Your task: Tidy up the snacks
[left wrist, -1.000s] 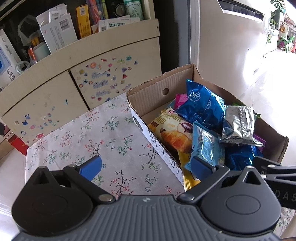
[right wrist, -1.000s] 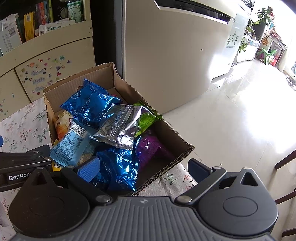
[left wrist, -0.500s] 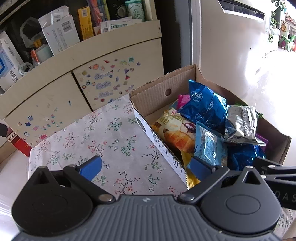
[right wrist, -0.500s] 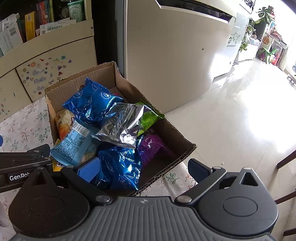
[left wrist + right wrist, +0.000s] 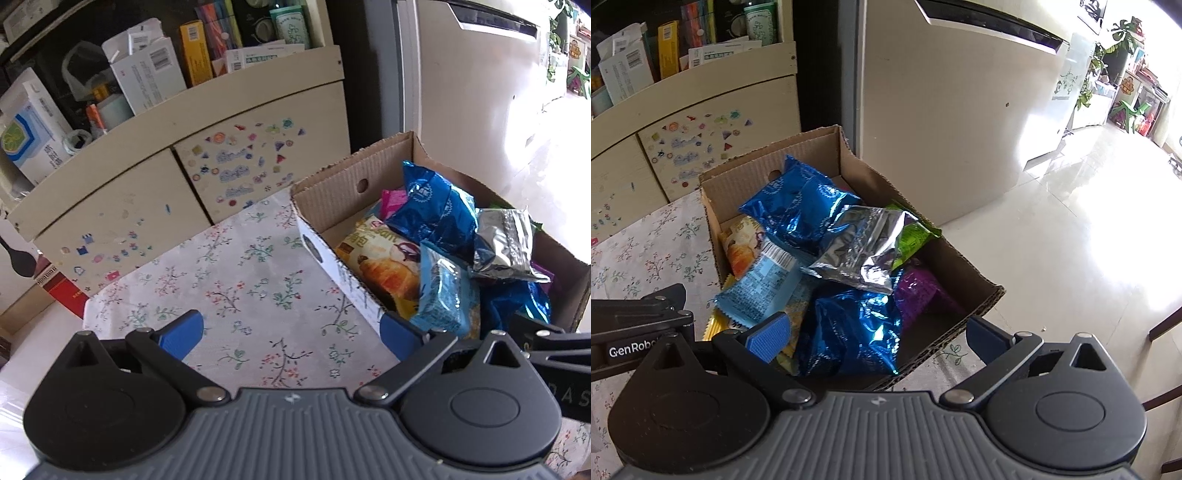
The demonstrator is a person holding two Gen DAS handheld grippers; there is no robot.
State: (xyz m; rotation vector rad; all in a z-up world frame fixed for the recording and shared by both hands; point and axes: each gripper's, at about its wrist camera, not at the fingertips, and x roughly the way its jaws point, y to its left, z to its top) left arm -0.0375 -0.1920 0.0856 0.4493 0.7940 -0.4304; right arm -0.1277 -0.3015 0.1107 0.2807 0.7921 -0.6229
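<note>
A cardboard box (image 5: pixel 332 192) (image 5: pixel 746 181) full of snack bags stands at the right end of the floral-cloth table. It holds blue foil bags (image 5: pixel 798 210), a silver bag (image 5: pixel 860 251), a light blue packet (image 5: pixel 443 295) (image 5: pixel 761 288), a croissant pack (image 5: pixel 384 258), a green bag (image 5: pixel 912 236) and a purple bag (image 5: pixel 919 291). My left gripper (image 5: pixel 291 332) is open and empty over the cloth, beside the box's left wall. My right gripper (image 5: pixel 879 336) is open and empty above the box's near end.
A cream cabinet with stickers (image 5: pixel 229 166) stands behind the table, its shelf crowded with boxes (image 5: pixel 147 74). A white appliance (image 5: pixel 960 110) stands behind the box. Shiny floor (image 5: pixel 1071 240) lies right of the table edge. A floral cloth (image 5: pixel 240 280) covers the table.
Both grippers have drawn back and risen slightly, so the box sits a little farther off. The snacks have not moved. Both stay open.
</note>
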